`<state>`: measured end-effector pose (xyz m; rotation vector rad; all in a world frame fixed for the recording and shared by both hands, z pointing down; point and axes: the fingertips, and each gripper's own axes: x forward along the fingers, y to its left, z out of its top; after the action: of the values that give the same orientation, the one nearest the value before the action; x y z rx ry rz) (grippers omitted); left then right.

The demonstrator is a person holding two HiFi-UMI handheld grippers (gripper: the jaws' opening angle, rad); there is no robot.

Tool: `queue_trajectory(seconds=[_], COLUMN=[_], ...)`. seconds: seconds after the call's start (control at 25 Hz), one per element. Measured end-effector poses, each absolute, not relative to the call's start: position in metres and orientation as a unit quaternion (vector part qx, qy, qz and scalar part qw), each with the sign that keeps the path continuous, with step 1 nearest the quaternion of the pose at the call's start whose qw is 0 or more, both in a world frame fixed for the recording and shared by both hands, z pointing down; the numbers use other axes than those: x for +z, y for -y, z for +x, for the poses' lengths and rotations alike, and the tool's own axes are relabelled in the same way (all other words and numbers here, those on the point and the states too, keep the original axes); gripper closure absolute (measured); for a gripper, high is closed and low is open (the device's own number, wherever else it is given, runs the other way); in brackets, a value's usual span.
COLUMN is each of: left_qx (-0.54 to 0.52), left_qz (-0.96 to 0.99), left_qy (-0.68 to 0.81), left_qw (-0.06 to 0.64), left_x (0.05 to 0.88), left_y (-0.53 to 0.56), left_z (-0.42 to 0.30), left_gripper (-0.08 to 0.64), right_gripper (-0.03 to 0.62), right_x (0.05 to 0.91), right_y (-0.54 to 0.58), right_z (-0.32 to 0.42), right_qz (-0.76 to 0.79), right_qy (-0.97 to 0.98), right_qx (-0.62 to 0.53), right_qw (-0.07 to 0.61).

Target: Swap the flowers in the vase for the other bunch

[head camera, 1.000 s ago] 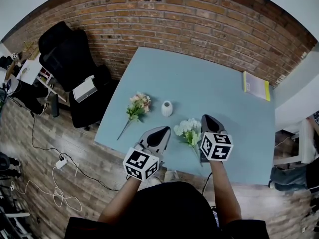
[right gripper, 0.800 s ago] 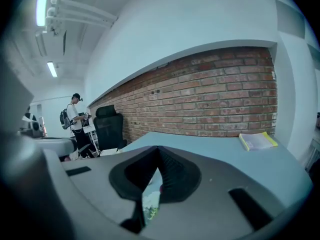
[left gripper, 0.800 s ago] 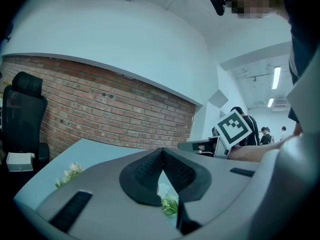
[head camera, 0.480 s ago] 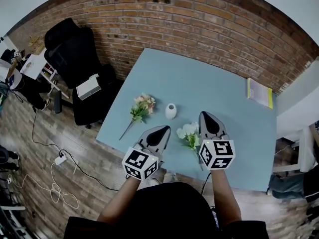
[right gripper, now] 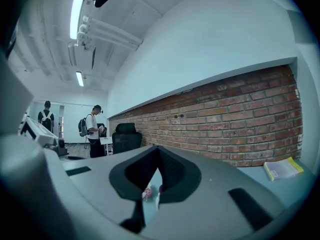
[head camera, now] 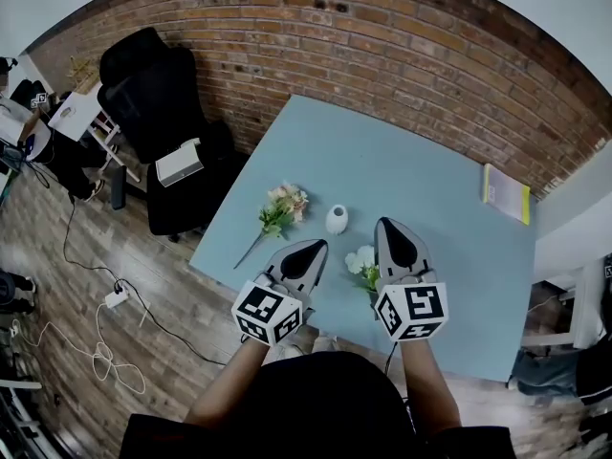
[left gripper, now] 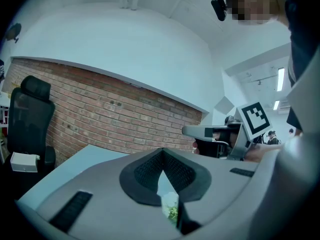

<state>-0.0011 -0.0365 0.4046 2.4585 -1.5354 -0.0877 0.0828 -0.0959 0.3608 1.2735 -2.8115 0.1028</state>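
So the vase (head camera: 337, 219) stands on the desk (head camera: 421, 151), toward its near-left part. One bunch (head camera: 283, 208) lies on the desk just left of the vase. The second bunch (head camera: 363, 264) lies closer to the front edge, slightly right of the vase, between the left tongs (head camera: 314, 250) and right tongs (head camera: 390, 229). A book (head camera: 505, 191) sits way off by the right edge. An office chair (head camera: 153, 79) stands off the desk's left side, with a box (head camera: 179, 163) just in front of it and a brick wall (head camera: 382, 36) behind everything.

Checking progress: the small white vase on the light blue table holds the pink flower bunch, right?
No. The head view shows the small white vase empty; the pink flower bunch lies on the light blue table left of it.
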Motion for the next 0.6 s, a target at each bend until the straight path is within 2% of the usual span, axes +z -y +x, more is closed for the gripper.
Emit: queue_trajectory(seconds=[0.6], left_qx=[-0.031], left_qz=[0.824], left_qy=[0.552], left_qw=[0.122], left_x=[0.410], left_y=[0.049], left_z=[-0.018], left_gripper=[0.554], right_gripper=[0.580], right_x=[0.375], right_y=[0.115], right_z=[0.061], right_qz=[0.379], right_qy=[0.923], right_qx=[0.056], right_qw=[0.031])
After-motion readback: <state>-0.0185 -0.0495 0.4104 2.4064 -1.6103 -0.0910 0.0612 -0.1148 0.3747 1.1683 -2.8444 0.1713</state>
